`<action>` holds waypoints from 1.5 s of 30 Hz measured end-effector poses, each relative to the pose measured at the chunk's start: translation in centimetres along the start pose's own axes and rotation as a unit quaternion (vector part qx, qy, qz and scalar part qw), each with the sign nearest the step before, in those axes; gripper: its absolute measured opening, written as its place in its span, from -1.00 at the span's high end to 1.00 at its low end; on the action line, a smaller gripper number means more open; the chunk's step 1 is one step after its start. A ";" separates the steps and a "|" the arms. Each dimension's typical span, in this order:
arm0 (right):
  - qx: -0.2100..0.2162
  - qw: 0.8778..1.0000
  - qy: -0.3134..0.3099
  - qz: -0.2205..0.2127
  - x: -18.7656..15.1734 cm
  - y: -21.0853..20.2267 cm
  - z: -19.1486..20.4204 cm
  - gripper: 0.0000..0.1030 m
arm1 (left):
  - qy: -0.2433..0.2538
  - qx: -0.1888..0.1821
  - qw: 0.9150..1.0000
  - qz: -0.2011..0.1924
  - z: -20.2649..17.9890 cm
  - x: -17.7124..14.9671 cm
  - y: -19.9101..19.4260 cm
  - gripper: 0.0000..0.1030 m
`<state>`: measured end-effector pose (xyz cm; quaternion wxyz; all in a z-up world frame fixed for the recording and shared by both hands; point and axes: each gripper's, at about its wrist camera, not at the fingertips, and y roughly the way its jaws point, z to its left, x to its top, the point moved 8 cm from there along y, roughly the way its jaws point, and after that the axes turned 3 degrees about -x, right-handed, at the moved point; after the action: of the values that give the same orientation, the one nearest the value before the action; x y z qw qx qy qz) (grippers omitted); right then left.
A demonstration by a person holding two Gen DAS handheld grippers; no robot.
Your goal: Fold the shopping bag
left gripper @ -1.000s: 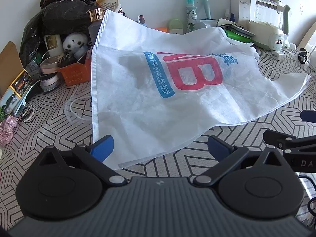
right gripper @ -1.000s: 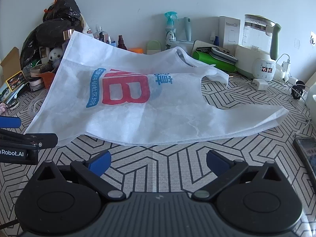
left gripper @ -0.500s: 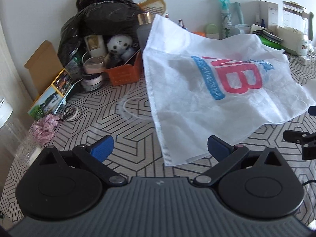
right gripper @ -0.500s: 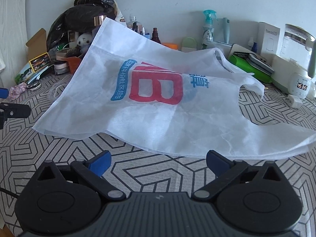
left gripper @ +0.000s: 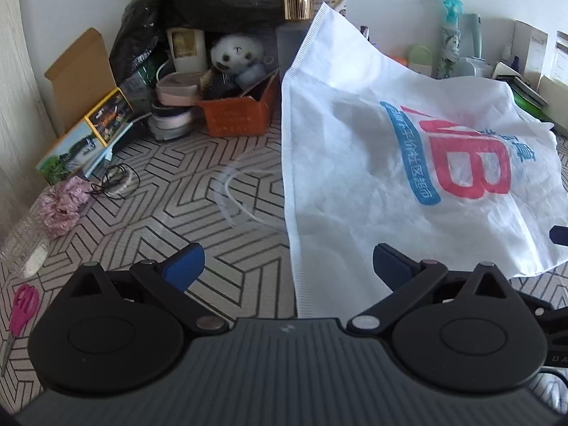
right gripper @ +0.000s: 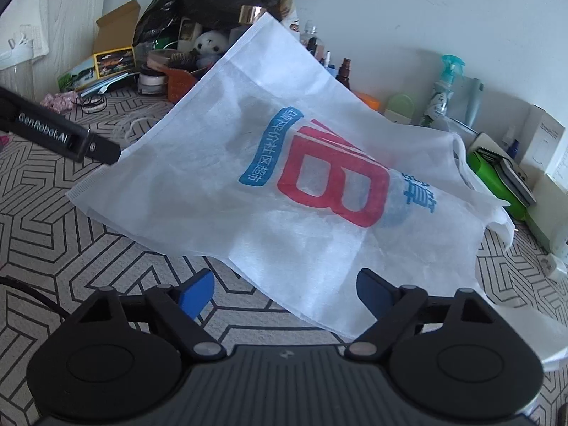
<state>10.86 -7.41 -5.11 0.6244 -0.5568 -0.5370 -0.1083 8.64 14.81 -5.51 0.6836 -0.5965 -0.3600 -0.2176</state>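
Note:
A white non-woven shopping bag [left gripper: 372,149] with a red "B" and blue lettering lies spread on the patterned table, its far corner propped up against clutter. It also shows in the right wrist view [right gripper: 319,191]. My left gripper [left gripper: 287,266] is open, and the bag's stitched near edge runs between its blue fingers. My right gripper [right gripper: 284,291] is open at the bag's near long edge, with fabric between its fingers. The left gripper's arm [right gripper: 60,138] reaches the bag's left corner in the right wrist view.
Black rubbish bags [left gripper: 213,3], an orange box [left gripper: 238,113] with a plush panda, and booklets [left gripper: 85,142] crowd the back left. Pink scissors [left gripper: 21,305] and a scrunchie [left gripper: 60,206] lie at the left. Spray bottle [right gripper: 443,88], green case [right gripper: 497,174] and boxes stand back right.
Both grippers have swung left and moved closer to the bag. The bag's near edges now lie between the open fingers of each gripper. The bag itself has not moved.

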 end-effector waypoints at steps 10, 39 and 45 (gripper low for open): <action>0.083 0.995 0.057 -0.017 0.9 0.5 0.1 0.90 | -0.019 -0.008 1.000 -0.001 1.3 0.0 -0.2 -1.00; 0.180 0.981 0.059 -0.040 -5.4 -11.3 2.9 -0.09 | 0.068 -0.062 0.996 0.007 -3.8 -4.8 -5.9 -1.00; 0.094 0.984 0.150 -0.004 -9.4 -12.9 -4.1 -0.21 | 0.098 -0.130 0.987 0.006 -9.3 -4.1 -6.3 -1.00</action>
<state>-0.08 -19.66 -4.29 0.7470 -0.4707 -0.4477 -0.1417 3.53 4.01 -4.72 0.6334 -0.6584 -0.2560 -0.3159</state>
